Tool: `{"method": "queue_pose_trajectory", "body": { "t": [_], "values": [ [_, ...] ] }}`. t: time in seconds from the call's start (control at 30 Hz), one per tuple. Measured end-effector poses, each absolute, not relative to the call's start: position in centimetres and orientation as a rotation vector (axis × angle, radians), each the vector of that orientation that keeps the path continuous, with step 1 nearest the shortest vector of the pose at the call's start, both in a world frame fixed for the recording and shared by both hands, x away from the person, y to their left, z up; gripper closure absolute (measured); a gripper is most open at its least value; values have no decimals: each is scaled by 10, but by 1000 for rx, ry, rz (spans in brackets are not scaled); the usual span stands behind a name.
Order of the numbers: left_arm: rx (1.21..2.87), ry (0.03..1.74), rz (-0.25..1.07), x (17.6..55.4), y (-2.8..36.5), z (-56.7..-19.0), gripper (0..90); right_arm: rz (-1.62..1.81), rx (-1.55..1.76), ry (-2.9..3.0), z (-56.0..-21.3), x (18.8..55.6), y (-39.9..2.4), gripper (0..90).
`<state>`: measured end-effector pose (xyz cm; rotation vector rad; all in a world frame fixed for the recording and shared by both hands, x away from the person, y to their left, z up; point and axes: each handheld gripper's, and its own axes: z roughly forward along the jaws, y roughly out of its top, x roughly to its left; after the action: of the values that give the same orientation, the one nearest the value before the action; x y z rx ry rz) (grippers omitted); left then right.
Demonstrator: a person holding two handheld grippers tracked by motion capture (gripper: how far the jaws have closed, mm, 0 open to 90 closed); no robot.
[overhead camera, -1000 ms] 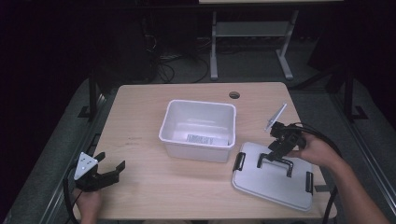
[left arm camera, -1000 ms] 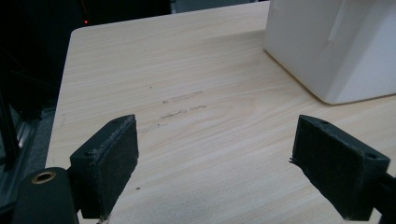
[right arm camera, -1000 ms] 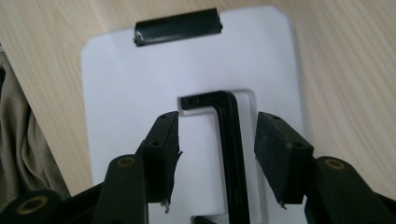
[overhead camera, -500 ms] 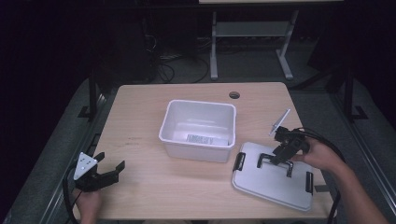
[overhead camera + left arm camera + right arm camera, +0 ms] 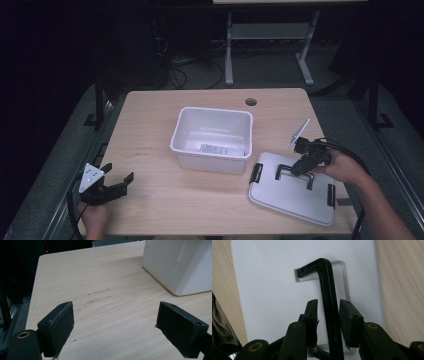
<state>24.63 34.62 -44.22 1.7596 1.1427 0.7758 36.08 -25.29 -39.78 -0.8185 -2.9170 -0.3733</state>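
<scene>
Grey flat rectangular plastic lid [image 5: 295, 192] with black side clips is lying on the pale wooden table [image 5: 165, 210], directly beneath the right gripper [image 5: 328, 315], and its raised black handle [image 5: 327, 297] is running up between that gripper's two black jaws. Those jaws have just been closing around the handle; narrow gaps are still showing on both sides, so the pads are not yet pinching it. From here the grip could be going wrong in two ways, I judge: the handle is sitting a little nearer one pad, so an uneven squeeze could be twisting the thin bar or letting it slip, and lifting by the handle alone could be tipping the lid so a clip catches on the table. Beyond the jaws' far side, well apart from the lid, the white rectangular plastic tub [image 5: 212, 137] is standing open, holding nothing that I can make out except a printed label [image 5: 218, 148] at its bottom. The left gripper [image 5: 113, 325] is resting low over bare wood with its jaws spread wide, nothing between them, the tub's corner ahead of one jaw.
</scene>
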Motion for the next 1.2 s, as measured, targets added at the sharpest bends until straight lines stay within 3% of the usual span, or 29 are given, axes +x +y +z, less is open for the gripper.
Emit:
{"method": "queue_pose_trajectory", "body": {
  "t": [1.2],
  "values": [
    [1760, 1143, 770, 247, 345, -443, 137, -376, -770, -2925, -393, 358, -254, 760]
  ]
}}
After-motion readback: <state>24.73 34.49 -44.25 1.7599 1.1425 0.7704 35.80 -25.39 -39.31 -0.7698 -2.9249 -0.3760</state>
